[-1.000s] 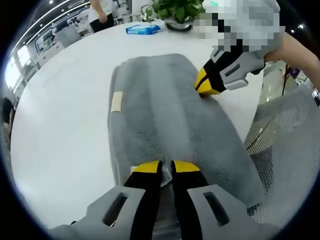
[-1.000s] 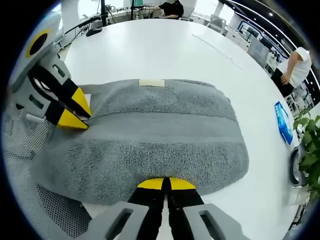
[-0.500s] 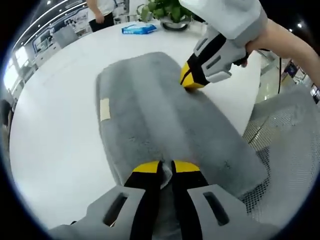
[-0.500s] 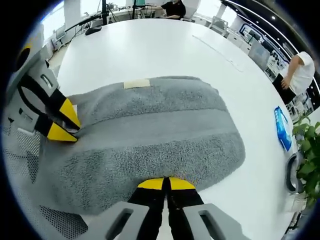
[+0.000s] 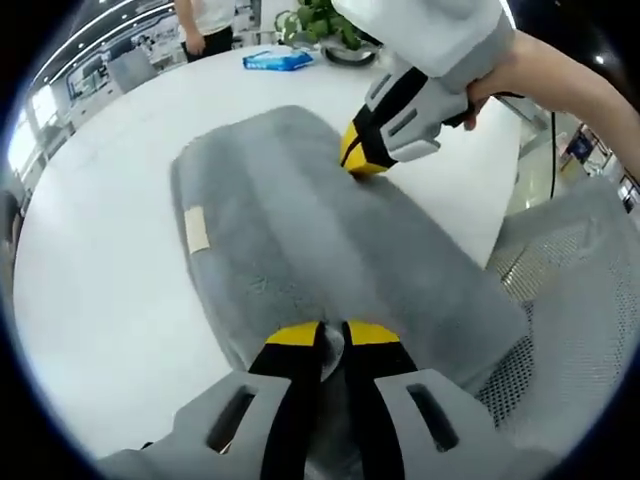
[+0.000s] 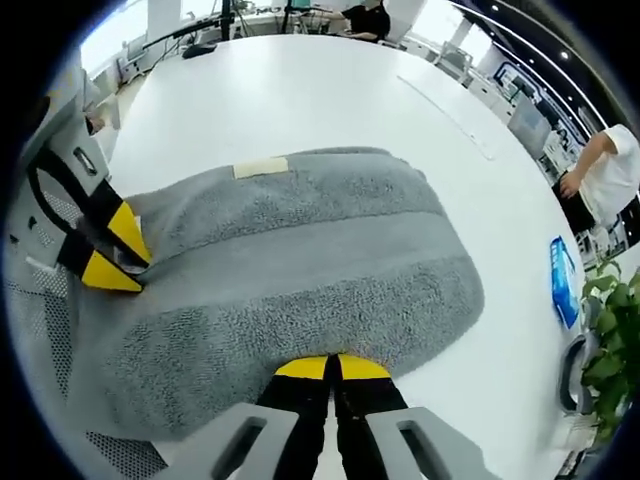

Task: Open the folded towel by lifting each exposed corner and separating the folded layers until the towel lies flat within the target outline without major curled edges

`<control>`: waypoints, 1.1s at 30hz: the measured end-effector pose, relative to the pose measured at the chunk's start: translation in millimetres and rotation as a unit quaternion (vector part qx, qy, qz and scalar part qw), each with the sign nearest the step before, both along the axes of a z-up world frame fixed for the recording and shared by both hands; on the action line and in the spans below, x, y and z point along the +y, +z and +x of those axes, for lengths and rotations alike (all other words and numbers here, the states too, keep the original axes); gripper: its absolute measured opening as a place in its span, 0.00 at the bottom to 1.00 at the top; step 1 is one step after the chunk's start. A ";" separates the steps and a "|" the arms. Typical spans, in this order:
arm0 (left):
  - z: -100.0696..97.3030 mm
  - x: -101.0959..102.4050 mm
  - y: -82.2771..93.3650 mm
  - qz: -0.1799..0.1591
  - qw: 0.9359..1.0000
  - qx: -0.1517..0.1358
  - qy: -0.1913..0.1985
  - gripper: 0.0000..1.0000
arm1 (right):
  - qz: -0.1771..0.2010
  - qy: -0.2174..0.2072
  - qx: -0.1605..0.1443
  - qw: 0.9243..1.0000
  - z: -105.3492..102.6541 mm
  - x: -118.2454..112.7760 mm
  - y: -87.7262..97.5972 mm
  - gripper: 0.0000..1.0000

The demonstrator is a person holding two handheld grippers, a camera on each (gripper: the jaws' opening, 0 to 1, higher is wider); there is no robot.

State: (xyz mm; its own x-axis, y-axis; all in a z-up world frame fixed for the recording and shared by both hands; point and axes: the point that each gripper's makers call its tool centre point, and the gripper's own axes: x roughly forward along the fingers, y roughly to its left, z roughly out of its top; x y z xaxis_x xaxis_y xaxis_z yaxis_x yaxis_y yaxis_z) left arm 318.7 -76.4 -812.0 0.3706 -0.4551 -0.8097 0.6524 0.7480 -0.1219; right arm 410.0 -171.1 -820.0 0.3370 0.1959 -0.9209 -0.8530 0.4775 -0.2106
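towel: thick grey terry towel (image 5: 300,240) (image 6: 290,270), fluffy loops, with a smoother flat-woven band running down its length. Rounded puffy corners, and it's lifted off the bench along one long edge, draped between the two grippers, with the far edge lying on the white top.

label: small beige fabric tag (image 5: 196,228) (image 6: 260,167) sewn at the towel's far edge, rectangular and flat.

left hand-held gripper (image 5: 333,335) (image 6: 112,252): grey plastic body, black jaws with yellow tips. Tips are pressed nearly together, pinching the towel edge with a bit of white showing between them.

right hand-held gripper (image 6: 333,368) (image 5: 362,160): same build. Yellow tips squeezed together on the towel's near hem, gripped by a person's hand (image 5: 470,90) in a white sleeve.

bench: big glossy white round-ish bench (image 5: 100,260) (image 6: 300,90), smooth and hard.

chair: grey mesh seat back (image 5: 570,300) just beside the bench edge.

background: blue flat packet (image 5: 280,60) (image 6: 562,280) and a potted green plant (image 5: 330,22) on the far side.

vs a second ago: towel edge sits higher, the cloth has pulled more toward the chair side, and the beige tag has slid further leftward in the left gripper view. Both pinches unchanged.
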 end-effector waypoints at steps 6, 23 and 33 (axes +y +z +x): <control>-2.3 -6.1 -0.3 0.001 1.000 -0.005 -0.005 0.08 | -0.014 0.018 -0.008 1.000 7.1 2.9 0.1 0.00; -7.6 -22.4 -0.5 0.023 0.998 -0.025 -0.055 0.07 | -0.023 0.030 -0.008 0.999 25.4 8.9 -2.7 0.00; -12.9 -33.2 -1.1 0.042 0.994 -0.053 -0.083 0.07 | -0.022 0.028 0.002 0.999 33.2 9.7 -2.3 0.00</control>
